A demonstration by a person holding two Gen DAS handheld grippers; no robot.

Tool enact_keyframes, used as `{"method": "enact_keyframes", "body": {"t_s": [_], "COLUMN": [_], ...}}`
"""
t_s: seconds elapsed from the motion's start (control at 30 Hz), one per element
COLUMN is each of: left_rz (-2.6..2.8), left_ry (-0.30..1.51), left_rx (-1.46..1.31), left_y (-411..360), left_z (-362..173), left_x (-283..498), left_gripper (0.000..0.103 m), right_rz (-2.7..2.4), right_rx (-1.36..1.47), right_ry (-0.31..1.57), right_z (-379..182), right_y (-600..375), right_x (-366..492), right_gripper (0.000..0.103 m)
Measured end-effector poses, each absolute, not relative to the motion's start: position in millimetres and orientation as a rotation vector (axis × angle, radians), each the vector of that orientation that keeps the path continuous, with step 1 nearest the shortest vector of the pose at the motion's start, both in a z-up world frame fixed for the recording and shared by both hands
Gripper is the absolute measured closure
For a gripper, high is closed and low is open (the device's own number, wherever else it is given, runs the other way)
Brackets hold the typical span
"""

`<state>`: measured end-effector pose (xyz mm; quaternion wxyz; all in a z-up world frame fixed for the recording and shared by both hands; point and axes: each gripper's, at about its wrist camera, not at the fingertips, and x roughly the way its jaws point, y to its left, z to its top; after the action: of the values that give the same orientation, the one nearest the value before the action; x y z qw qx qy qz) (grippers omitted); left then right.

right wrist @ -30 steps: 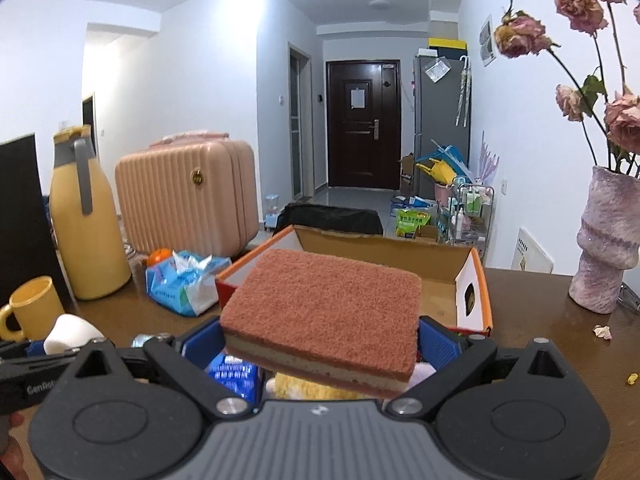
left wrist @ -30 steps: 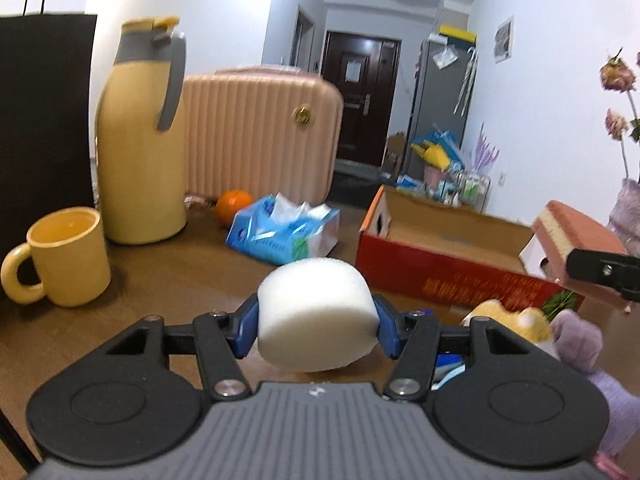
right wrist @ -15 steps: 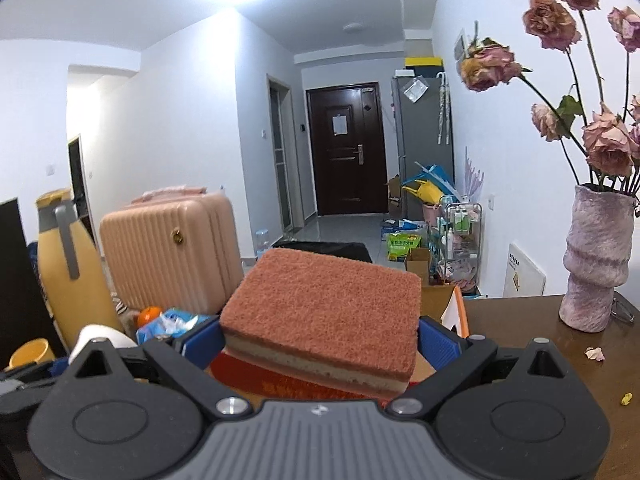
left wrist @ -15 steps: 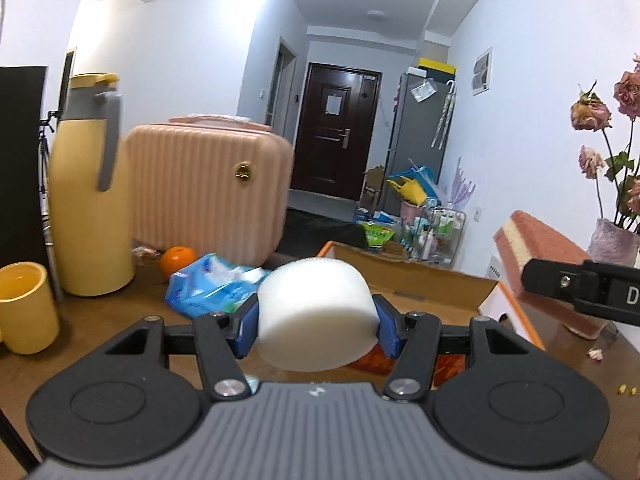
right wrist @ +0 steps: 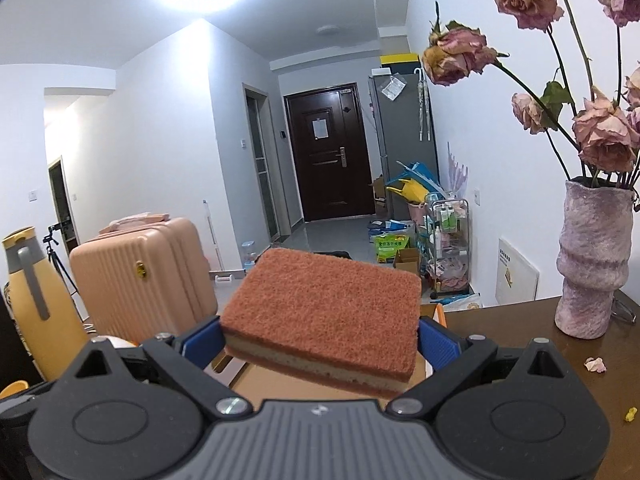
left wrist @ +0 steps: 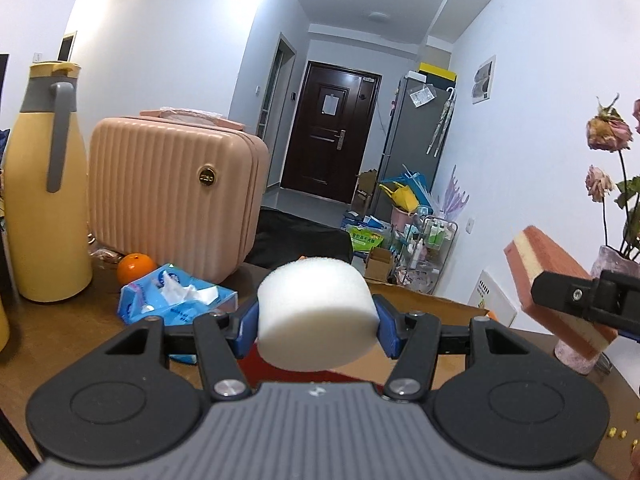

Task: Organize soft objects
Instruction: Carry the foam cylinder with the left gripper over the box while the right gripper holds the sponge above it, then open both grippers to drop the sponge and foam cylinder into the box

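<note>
The left gripper [left wrist: 318, 326] holds a white foam puck [left wrist: 316, 314] between its blue pads [left wrist: 386, 330], jaws closed narrow on its round sides. The puck hangs in the air above the box [left wrist: 424, 308], whose cardboard far wall shows just behind it.

The right gripper [right wrist: 320, 344] clamps a sponge [right wrist: 324, 312], rust-brown scrub face up with a pale layer below, jaws set wide on its short ends. From the left view the same sponge [left wrist: 548, 280] floats off to the right, tilted, in front of the vase [left wrist: 576, 354].

On the tabletop, toward the left edge, stand a yellow jug [left wrist: 44, 184] with a grey handle and a pink case [left wrist: 172, 192]. An orange [left wrist: 136, 267] lies at the foot of the case, and a blue tissue pack [left wrist: 176, 298] sits just beside it, nearer the camera. The vase [right wrist: 592, 260] of dried roses [right wrist: 456, 54] stands near the right edge, with a fallen petal [right wrist: 595, 364] on the wood close by.
</note>
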<state>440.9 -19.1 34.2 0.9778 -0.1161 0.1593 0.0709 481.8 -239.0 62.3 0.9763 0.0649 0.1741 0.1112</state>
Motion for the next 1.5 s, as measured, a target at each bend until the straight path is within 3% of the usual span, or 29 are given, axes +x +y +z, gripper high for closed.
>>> {"method": "enact_keyframes", "body": {"t_s": [1.5], "left_rz": [0.158], "left_ry": [0.492], "left_rx": [-0.07], "left_y": [-15], "left_z": [-24], "left_x": [581], "left_gripper": [0.044], "right_rz": [0.101], "right_rx": [-0.05], "right_ry": [0.601], "right_z": [-28], "right_y": [-203], "right_x": [600], "right_gripper": [0.002]}}
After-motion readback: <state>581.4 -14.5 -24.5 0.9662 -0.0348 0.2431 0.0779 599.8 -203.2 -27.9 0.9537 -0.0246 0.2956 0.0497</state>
